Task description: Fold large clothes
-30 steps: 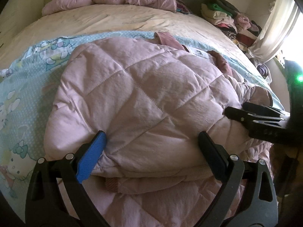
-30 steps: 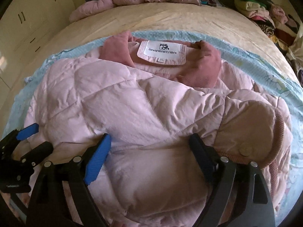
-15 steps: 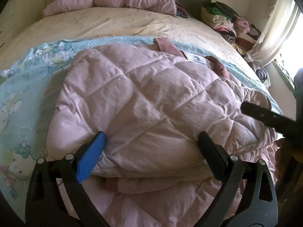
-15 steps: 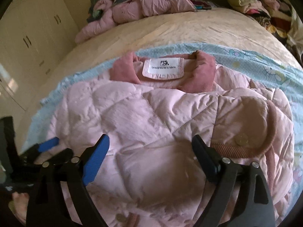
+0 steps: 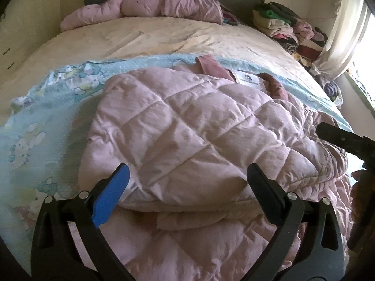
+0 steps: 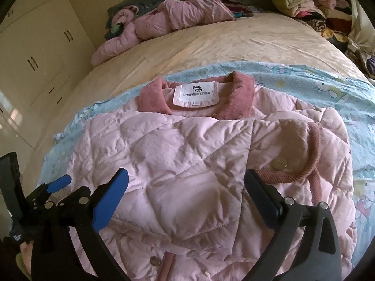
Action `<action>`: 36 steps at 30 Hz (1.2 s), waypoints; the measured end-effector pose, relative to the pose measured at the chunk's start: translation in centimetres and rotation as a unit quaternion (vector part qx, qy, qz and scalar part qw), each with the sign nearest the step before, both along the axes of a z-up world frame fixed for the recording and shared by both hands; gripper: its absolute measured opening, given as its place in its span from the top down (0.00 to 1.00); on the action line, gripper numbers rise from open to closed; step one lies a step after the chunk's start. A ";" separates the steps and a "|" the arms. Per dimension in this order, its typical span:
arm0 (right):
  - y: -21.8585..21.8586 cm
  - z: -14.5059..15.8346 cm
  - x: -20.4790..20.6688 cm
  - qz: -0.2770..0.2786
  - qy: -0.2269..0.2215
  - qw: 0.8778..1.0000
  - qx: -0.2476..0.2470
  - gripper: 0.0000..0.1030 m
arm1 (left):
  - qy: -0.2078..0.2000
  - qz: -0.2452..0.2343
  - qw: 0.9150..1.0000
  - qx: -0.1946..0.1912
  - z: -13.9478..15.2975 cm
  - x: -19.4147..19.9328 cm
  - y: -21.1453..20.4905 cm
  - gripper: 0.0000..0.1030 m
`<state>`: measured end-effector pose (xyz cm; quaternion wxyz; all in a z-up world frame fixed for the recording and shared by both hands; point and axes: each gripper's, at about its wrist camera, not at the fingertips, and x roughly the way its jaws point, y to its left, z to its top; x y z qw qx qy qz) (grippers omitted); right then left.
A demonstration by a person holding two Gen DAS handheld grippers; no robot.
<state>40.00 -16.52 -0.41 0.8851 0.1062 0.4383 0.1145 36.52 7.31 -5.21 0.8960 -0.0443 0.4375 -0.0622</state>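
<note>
A pink quilted jacket (image 5: 187, 135) lies folded on a light blue cartoon-print sheet (image 5: 42, 121) on the bed. Its dark pink collar with a white label (image 6: 196, 93) points to the far side, and the sleeves are folded over the front. My left gripper (image 5: 187, 175) is open and empty, hovering above the jacket's near left edge. My right gripper (image 6: 186, 182) is open and empty above the jacket's near middle. The left gripper also shows in the right wrist view (image 6: 46, 192) at the left, and the right gripper in the left wrist view (image 5: 339, 138) at the right.
A cream bedspread (image 5: 164, 37) covers the far bed. Another crumpled pink jacket (image 6: 168, 21) lies at the head. A stack of folded clothes (image 6: 302, 0) sits far right. White wardrobe doors (image 6: 35, 56) stand on the left, a curtain and window (image 5: 344, 23) on the right.
Both grippers have drawn back and up from the jacket, so more of the bed shows. The jacket lies still. Both grippers stay open.
</note>
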 end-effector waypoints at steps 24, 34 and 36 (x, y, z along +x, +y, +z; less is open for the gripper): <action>-2.2 5.8 -5.4 -0.008 -0.059 0.998 0.010 0.04 | -0.073 0.048 0.996 0.010 7.3 -4.9 0.6 0.09; -3.6 9.2 -9.4 -0.002 -0.091 0.996 -0.002 0.04 | -0.086 0.069 0.994 0.028 8.8 -7.5 -0.6 0.09; -3.9 9.7 -10.2 -0.004 -0.097 0.995 -0.005 0.04 | -0.090 0.068 0.993 0.032 9.1 -8.2 -1.1 0.09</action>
